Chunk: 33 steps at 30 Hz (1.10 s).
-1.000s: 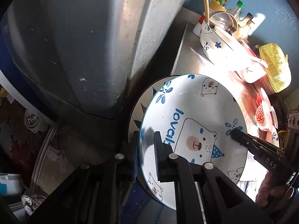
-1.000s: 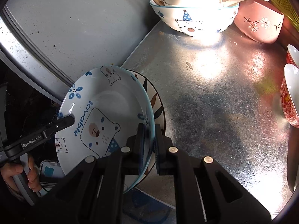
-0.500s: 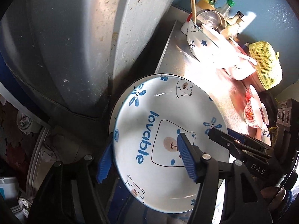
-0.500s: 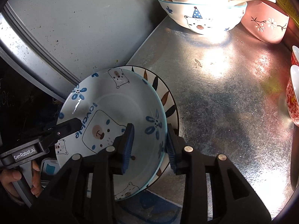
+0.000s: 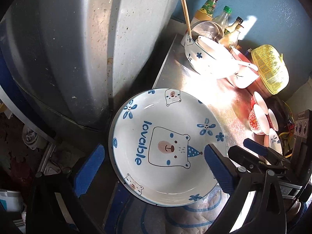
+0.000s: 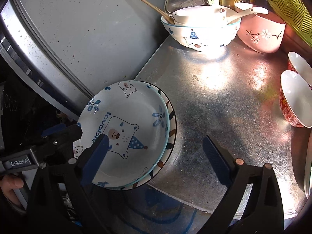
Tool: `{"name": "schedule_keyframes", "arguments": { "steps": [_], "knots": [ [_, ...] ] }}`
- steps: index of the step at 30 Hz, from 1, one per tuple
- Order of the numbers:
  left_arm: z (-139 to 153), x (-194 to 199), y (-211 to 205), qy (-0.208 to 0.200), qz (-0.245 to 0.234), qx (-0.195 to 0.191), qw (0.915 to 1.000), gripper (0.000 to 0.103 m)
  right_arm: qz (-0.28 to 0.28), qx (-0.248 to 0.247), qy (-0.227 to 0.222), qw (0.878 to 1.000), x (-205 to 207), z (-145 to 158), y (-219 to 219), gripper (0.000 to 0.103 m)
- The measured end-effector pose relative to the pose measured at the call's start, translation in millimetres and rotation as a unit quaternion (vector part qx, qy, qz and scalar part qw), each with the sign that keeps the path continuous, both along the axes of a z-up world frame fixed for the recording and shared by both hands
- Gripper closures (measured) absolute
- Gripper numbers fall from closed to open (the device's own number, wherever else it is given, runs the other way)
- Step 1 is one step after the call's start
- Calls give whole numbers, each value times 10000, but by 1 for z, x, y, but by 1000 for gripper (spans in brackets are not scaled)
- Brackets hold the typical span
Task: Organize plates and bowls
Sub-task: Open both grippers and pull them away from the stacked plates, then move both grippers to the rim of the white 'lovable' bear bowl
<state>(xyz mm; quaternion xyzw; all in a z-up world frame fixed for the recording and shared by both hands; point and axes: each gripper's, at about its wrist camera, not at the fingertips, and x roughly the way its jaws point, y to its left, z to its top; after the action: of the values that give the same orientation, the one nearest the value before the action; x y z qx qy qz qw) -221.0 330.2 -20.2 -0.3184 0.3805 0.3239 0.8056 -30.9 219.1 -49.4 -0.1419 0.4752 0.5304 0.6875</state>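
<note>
A white bear plate [image 5: 167, 146] with blue "lovable" lettering lies on a leaf-patterned plate [image 6: 171, 134] at the near left corner of the metal counter [image 6: 234, 101]. The bear plate also shows in the right wrist view [image 6: 126, 132]. My left gripper [image 5: 152, 169] is open, its blue pads either side of the plate's near-left rim, not touching. My right gripper [image 6: 154, 159] is open wide over the plates' right rim. Each gripper shows in the other's view: the right one [image 5: 259, 156], the left one [image 6: 58, 134].
A large bear bowl [image 6: 200, 31] holding smaller bowls, a spoon and chopsticks stands at the back, a pink bowl [image 6: 261, 35] beside it. Red patterned bowls [image 6: 294, 99] sit at the right edge. A yellow basket [image 5: 271, 72] and bottles [image 5: 224, 19] line the blue wall. A grey appliance [image 5: 78, 39] stands left.
Both grippers let go of the bear plate and opened wide. The plate went from tilted in their grip to lying flat on the leaf plate. Both grippers drew back.
</note>
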Motion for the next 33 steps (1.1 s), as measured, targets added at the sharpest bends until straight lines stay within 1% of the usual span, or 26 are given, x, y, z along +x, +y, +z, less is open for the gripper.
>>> {"name": "schedule_keyframes", "arguments": {
  "steps": [6, 17, 25, 33],
  "knots": [
    [7, 13, -19, -20, -179, 90, 9998, 1, -364, 54, 92, 9993, 8, 8, -34, 0],
    [23, 47, -65, -93, -625, 225, 9977, 0, -866, 254, 120, 9958, 27, 25, -95, 0],
    [25, 79, -99, -79, -998, 228, 9947, 0, -1224, 357, 81, 9918, 44, 36, -143, 0],
    [24, 112, -133, -58, -1371, 242, 9902, 0, -1637, 404, 82, 9857, 64, 39, -187, 0]
  ]
}}
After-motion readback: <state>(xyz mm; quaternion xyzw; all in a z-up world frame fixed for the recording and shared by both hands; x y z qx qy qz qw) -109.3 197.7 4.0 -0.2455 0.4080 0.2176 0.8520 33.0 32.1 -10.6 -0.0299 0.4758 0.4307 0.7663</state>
